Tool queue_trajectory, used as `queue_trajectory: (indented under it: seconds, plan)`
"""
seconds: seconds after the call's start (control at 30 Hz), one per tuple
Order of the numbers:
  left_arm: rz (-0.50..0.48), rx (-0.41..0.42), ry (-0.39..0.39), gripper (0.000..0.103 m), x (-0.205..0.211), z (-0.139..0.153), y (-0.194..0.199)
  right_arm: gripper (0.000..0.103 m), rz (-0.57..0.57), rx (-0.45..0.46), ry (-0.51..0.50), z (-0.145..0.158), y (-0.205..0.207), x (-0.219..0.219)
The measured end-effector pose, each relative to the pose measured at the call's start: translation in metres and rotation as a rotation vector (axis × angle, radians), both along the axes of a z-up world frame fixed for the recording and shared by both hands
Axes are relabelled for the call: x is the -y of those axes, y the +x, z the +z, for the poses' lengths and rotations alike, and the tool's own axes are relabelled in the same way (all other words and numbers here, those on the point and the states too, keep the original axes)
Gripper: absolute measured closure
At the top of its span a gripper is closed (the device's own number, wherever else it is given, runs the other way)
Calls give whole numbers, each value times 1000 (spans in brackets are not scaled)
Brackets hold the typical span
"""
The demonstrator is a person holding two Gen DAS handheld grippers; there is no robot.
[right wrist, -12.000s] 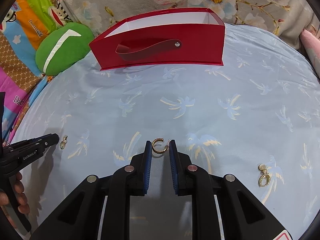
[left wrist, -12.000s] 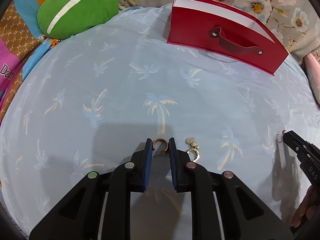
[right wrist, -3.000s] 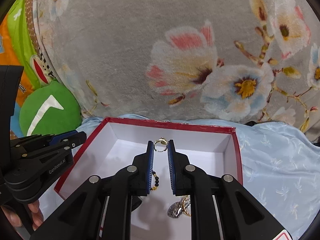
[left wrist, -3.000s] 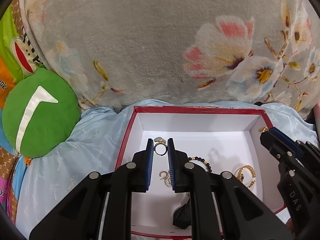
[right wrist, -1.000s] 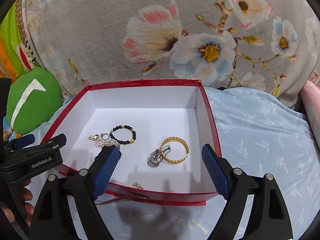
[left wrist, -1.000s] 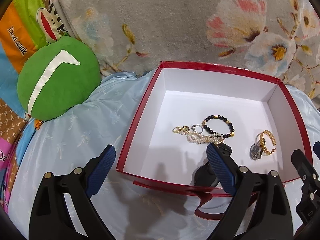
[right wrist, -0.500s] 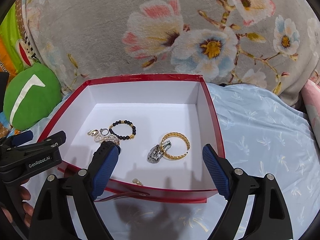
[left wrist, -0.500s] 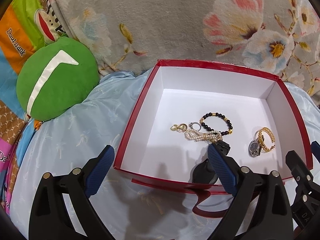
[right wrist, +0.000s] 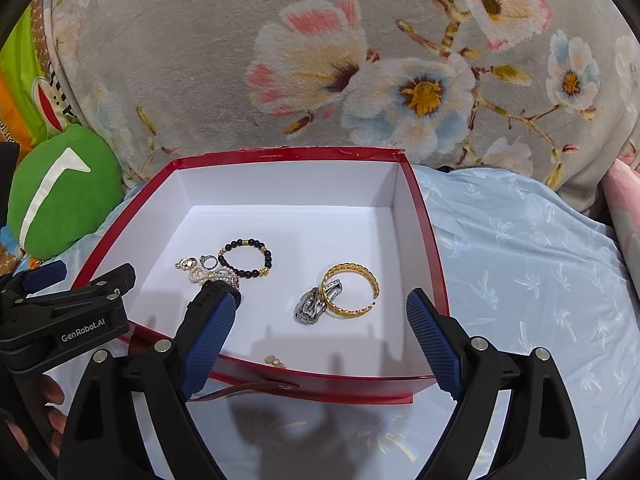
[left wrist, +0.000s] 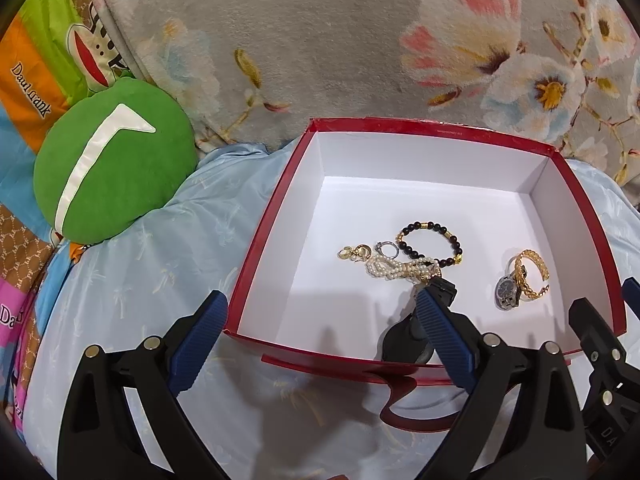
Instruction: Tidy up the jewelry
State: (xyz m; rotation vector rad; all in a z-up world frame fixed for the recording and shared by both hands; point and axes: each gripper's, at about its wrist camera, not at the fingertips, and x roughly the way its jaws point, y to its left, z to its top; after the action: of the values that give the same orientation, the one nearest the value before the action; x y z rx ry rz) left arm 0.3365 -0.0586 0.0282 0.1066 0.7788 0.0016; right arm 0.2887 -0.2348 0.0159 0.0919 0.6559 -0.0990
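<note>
A palm-print blue sheet (right wrist: 520,264) covers the bed below a floral blanket (right wrist: 360,60). Both grippers, left (left wrist: 320,320) and right (right wrist: 324,320), gape empty over the red box (right wrist: 430,248), whose near wall half hides an earring (right wrist: 274,360).

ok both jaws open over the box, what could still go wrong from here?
1. The pearl strand lies tangled with the black bead bracelet and small silver ring; picking one may drag the others.
2. The watch overlaps the gold bangle, so they could snag.
3. The right gripper hangs over the red box's near wall; dipping could tip it.
</note>
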Motion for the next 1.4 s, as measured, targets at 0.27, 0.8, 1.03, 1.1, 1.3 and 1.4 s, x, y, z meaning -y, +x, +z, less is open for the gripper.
queue_trajectory:
  seconds: [0.27,0.8,1.03,1.1,1.3,1.4]
  plan:
    - [-3,-5,10,9,2,1,-4,17,2,-8,-2,1,-1,0]
    - [11,-17,27,7,6,5,-11,16,5,-19,-10,2,-3,0]
    - [-2,-23,23,7,9,6,-14,16,11,-21,-12,3,-3,-3]
    - [-4,-25,22,7,9,6,-14,16,13,-22,-12,3,-3,-3]
    - [-5,-39,20,7,10,4,-14,16,14,-24,-13,3,-3,-5]
    - [-5,-41,20,7,10,4,-13,16,14,-23,-13,3,-2,-4]
